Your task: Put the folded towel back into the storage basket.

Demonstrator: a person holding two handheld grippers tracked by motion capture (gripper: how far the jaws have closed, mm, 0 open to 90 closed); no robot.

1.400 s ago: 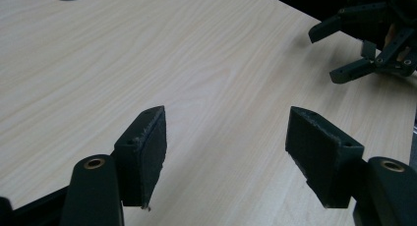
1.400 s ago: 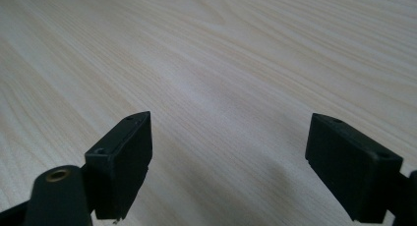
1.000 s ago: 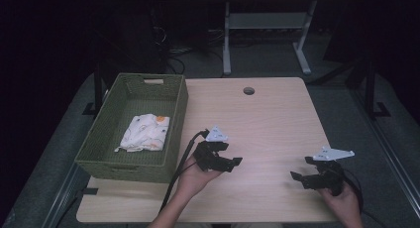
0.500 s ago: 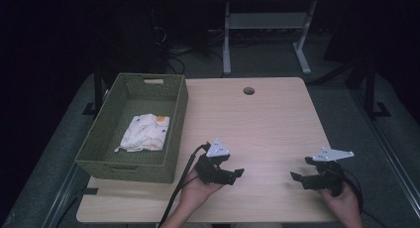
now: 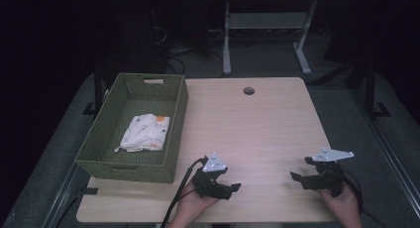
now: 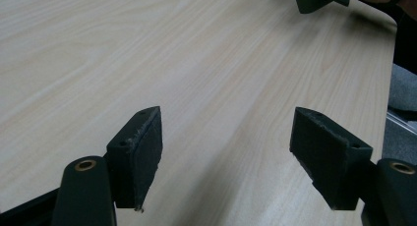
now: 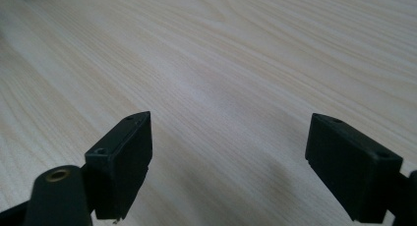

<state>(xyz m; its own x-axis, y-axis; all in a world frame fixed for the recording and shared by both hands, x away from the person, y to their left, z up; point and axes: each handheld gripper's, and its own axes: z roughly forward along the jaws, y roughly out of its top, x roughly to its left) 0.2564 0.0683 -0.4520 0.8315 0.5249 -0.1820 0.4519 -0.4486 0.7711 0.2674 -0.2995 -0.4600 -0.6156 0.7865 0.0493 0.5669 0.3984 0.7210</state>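
Note:
My left gripper sits low over the wooden table near its front edge, just right of the basket's near corner, jaws pointing right. In the left gripper view the left gripper is open, with bare wood between its pads. My right gripper hovers at the front right of the table, jaws pointing left toward the other one. It is open too, and the right gripper view shows the right gripper holding nothing. A tip of the right gripper's jaw appears at the top right of the left gripper view.
A green woven basket stands on the table's left side with a folded white patterned cloth lying in it. A round cable hole sits near the far edge. A white desk frame stands on the dark floor beyond.
The left hand has drawn its gripper back toward the table's front edge and lowered it. The right gripper has stayed where it was.

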